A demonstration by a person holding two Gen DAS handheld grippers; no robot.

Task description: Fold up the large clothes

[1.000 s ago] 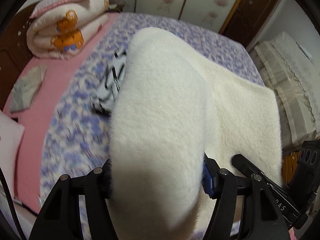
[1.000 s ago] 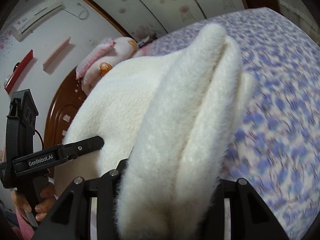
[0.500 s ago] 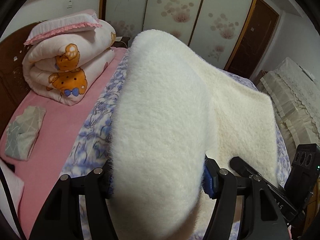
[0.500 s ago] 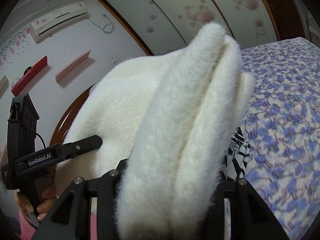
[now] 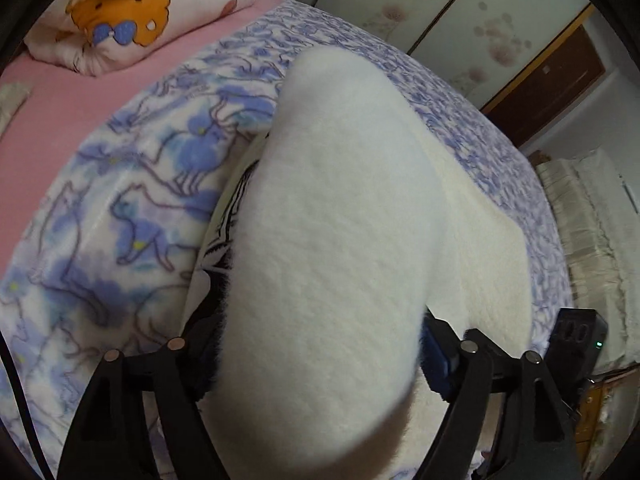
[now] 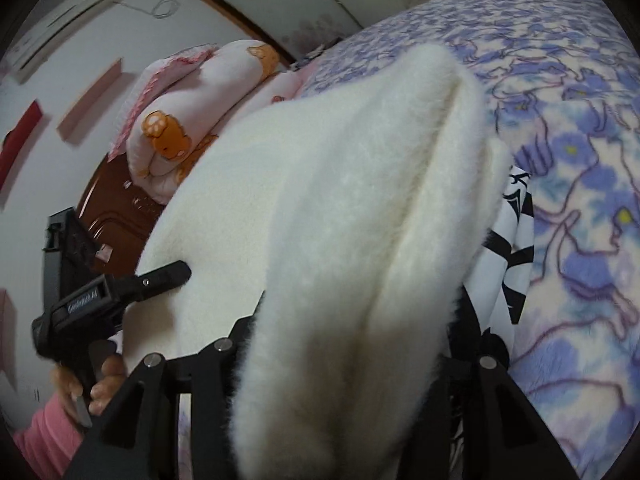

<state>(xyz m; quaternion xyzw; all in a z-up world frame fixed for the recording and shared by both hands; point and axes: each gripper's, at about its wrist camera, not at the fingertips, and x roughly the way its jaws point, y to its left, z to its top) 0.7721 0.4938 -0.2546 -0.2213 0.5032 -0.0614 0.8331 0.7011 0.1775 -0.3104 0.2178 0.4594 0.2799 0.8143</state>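
Note:
A thick white fleece garment (image 5: 340,200) hangs folded between both grippers, low over the bed. My left gripper (image 5: 316,340) has its jaws opening; the fleece still lies between them, but the fingers no longer squeeze it. The right gripper (image 6: 356,320) stays pinched on a doubled fold of the fleece (image 6: 320,200), its jaws just starting to widen. A black-and-white striped cloth (image 5: 228,216) lies under the fleece on the bed and also peeks out in the right wrist view (image 6: 508,240). A hand (image 6: 104,392) holds the left gripper (image 6: 120,292).
A blue-flowered blanket (image 5: 140,200) covers the bed, with pink sheet (image 5: 60,120) beside it. A rolled bear-print quilt (image 5: 120,12) sits by the brown headboard (image 6: 112,208). Wardrobe doors (image 5: 440,12) stand behind, and a lace-covered seat (image 5: 592,220) is at the right.
Both grippers have come down toward the bed with the fleece. The left jaws stand wider than before. The striped cloth now shows right under the fleece.

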